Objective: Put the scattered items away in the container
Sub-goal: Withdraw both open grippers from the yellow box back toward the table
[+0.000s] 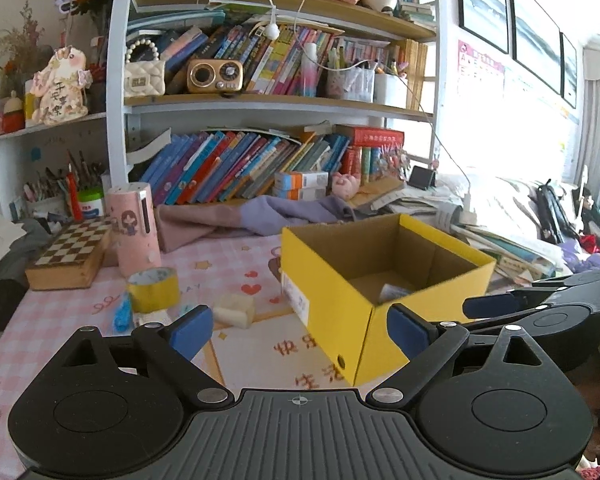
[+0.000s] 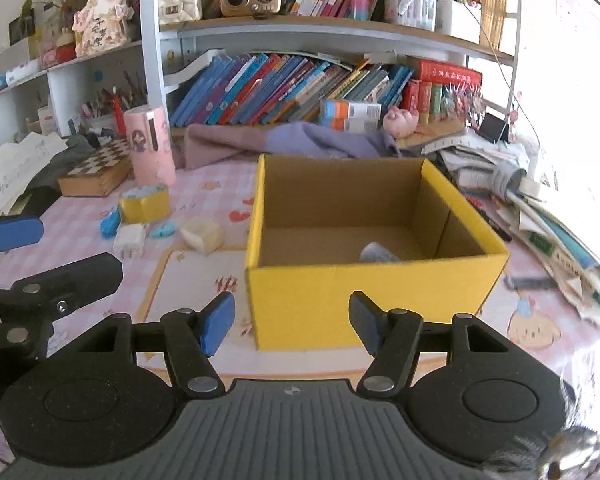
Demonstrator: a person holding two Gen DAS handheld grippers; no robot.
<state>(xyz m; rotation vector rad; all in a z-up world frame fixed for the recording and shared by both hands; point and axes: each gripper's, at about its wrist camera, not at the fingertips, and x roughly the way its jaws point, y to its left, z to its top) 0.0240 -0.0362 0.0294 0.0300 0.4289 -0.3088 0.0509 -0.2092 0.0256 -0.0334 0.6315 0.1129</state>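
A yellow cardboard box (image 1: pixel 336 320) (image 2: pixel 364 300) stands open on the pink tablecloth, with one small pale item (image 2: pixel 378 253) (image 1: pixel 394 291) inside. Left of it lie a yellow tape roll (image 1: pixel 153 289) (image 2: pixel 145 204), a cream block (image 1: pixel 234 309) (image 2: pixel 202 234), a white block (image 2: pixel 130 240), a blue item (image 1: pixel 122 314) (image 2: pixel 110 224) and a small light-blue item (image 2: pixel 163 230). My left gripper (image 1: pixel 300 330) is open and empty, before the box's near corner. My right gripper (image 2: pixel 292 322) is open and empty, just before the box's front wall. Each gripper shows in the other's view.
A pink cylinder (image 1: pixel 134 232) and a chessboard box (image 1: pixel 74 254) stand behind the scattered items. A purple cloth (image 1: pixel 240 216) lies behind the yellow box. Stacks of papers and books (image 2: pixel 548 216) crowd the right side. Bookshelves (image 1: pixel 260 100) rise at the back.
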